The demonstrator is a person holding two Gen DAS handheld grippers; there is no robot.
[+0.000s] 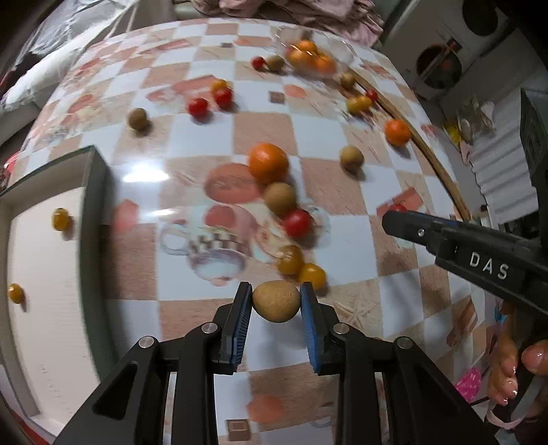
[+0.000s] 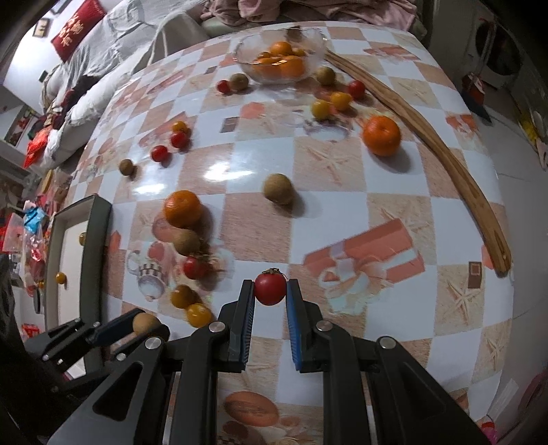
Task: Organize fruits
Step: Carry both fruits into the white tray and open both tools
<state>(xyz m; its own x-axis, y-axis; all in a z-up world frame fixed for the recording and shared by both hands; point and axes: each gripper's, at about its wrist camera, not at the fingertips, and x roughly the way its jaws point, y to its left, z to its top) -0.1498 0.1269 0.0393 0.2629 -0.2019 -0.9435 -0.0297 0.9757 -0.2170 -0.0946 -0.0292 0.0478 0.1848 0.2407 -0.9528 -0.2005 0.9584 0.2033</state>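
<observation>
Left wrist view: left gripper (image 1: 276,297) has its black jaws with ribbed blue pads clamped on a matte tan longan (image 1: 276,301), rough-skinned and roundish, lifted just above the glossy checkered tablecloth (image 1: 342,239) (printed teapots, starfish, orange blocks). White letters "DAS" read on the side of the right gripper (image 1: 394,219), which pokes in from the right. Right wrist view: right gripper (image 2: 270,287) is closed on a smooth red cherry tomato (image 2: 270,288) with a dried green calyx on top, held near the table's front part. Loose on the cloth in that view, counted fast: two oranges (image 2: 182,208) with dimpled peel, five brown longans, four red tomatoes, five yellow ones (blur makes small ones iffy). Clear glass bowl (image 2: 246,54) at the far edge holds more oranges, exact number hard to tell. Dark-rimmed tray (image 2: 99,222) with a pale flat floor sits at the left edge, two yellow tomatoes (image 1: 61,219) inside, well apart. Nearest cluster beside the tray: orange, longan, red tomato, two yellows, touching in a rough line. Long curved wooden strip (image 2: 428,137) lies along the right side. Red cushion (image 2: 77,29) far back has gold characters, unreadable.
</observation>
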